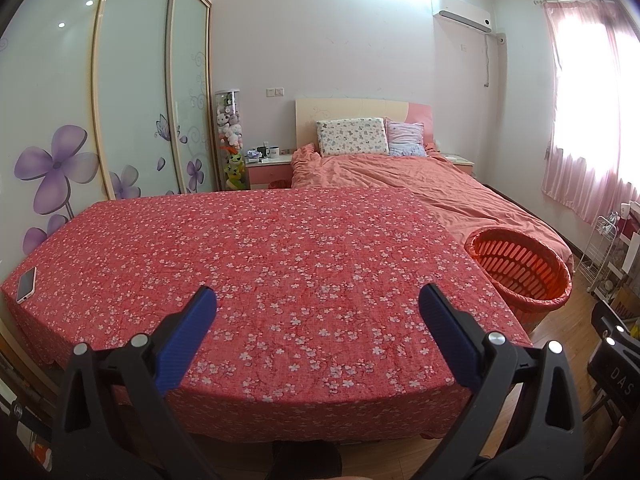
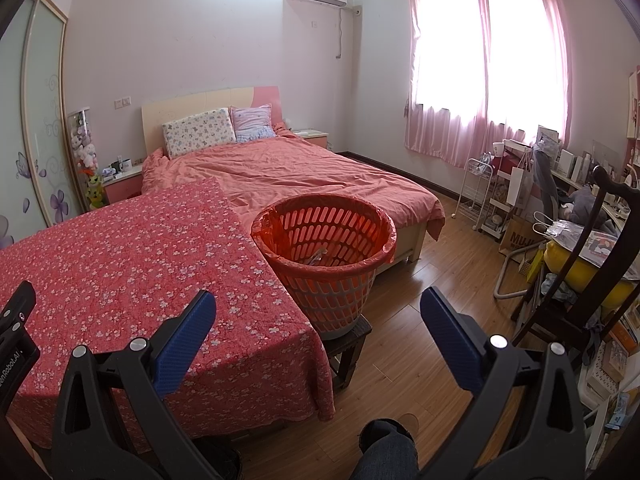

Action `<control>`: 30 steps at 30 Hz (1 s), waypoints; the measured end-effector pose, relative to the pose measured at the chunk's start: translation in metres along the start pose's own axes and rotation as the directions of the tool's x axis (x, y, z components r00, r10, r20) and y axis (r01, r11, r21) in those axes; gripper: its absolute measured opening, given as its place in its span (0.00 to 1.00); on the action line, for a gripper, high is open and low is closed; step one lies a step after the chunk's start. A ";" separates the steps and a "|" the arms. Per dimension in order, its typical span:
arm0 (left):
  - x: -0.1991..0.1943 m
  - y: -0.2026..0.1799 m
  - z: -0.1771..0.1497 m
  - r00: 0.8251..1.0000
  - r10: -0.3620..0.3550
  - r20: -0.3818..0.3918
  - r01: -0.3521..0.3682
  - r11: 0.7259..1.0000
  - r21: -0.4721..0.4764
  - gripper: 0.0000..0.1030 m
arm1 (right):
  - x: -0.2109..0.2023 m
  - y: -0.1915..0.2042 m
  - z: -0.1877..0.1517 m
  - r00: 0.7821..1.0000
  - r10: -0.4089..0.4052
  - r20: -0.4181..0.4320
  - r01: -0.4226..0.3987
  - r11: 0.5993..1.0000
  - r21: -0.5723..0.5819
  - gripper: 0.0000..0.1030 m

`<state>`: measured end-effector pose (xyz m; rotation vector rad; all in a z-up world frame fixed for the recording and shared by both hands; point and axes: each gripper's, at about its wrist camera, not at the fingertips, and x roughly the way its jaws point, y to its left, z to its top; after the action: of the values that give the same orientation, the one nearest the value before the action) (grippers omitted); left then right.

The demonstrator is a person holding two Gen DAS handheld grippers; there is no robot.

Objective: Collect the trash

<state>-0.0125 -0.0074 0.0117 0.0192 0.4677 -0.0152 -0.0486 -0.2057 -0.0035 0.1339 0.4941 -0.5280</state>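
An orange slotted trash basket (image 2: pixel 326 248) lined with a red bag stands on a small dark stool at the table's right side; some pale trash lies in its bottom. It also shows in the left wrist view (image 1: pixel 520 268). My left gripper (image 1: pixel 318 300) is open and empty, held over the near edge of the table with the red flowered cloth (image 1: pixel 260 264). My right gripper (image 2: pixel 318 304) is open and empty, in front of the basket, between the table's corner and the floor. I see no loose trash on the cloth.
A white phone (image 1: pixel 26 284) lies at the table's left edge. A bed with an orange cover (image 2: pixel 304 176) stands behind the table and basket. A dark chair (image 2: pixel 592 264) and cluttered shelves fill the right. A wardrobe (image 1: pixel 120 92) lines the left wall.
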 end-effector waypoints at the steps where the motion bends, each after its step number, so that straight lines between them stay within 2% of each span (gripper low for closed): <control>1: 0.000 0.000 0.000 1.000 0.000 0.000 0.000 1.000 0.001 0.96 | 0.000 0.000 0.000 1.000 0.000 0.000 0.000 1.000 0.000 0.98; 30: 0.000 0.002 -0.003 1.000 0.000 -0.001 0.000 1.000 0.004 0.96 | 0.001 0.001 -0.002 1.000 0.003 -0.005 -0.003 1.000 -0.003 0.98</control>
<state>-0.0140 -0.0055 0.0095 0.0235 0.4686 -0.0160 -0.0480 -0.2049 -0.0064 0.1327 0.4995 -0.5238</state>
